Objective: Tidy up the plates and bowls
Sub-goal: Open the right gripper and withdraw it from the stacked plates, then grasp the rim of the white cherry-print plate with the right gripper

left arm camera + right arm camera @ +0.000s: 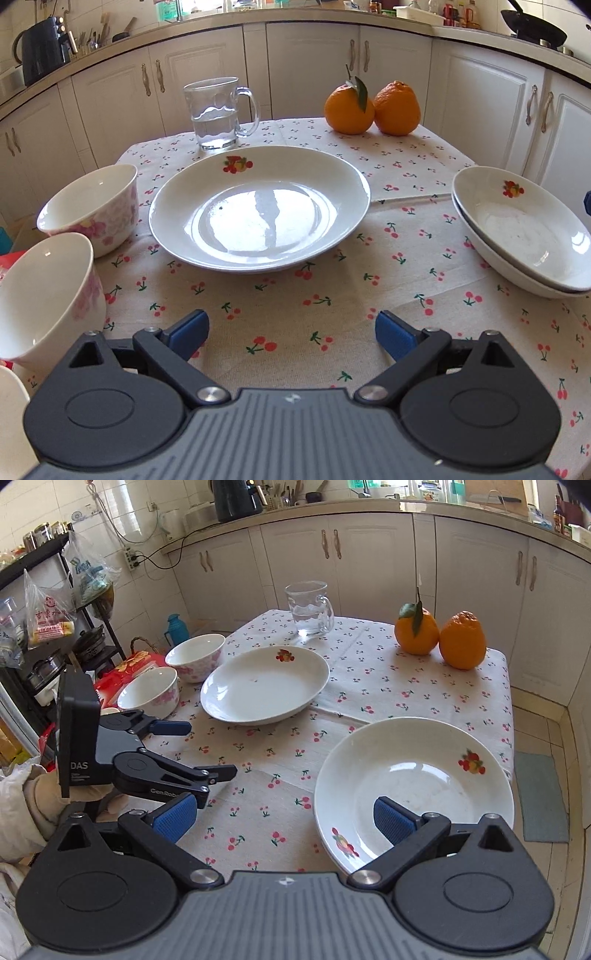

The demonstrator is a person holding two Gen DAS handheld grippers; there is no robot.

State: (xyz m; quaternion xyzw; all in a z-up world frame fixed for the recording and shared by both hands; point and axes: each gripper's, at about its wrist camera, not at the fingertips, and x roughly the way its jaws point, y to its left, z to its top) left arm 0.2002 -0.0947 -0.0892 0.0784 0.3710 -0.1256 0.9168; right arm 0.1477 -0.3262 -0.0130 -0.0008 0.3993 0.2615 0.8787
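A large white plate with a fruit decal lies mid-table on the cherry-print cloth. Two white bowls with pink flowers stand at its left, one farther and one nearer. At the right sits a stack of two smaller plates. My left gripper is open above bare cloth, short of the large plate, nothing between its fingers. In the right wrist view my right gripper is open; its right pad hovers over the stacked plates. The left gripper shows by the nearer bowl.
A glass mug with water and two oranges stand at the table's far side. White cabinets lie beyond. Left of the table are a black shelf rack with bags, a red box and a teal flask.
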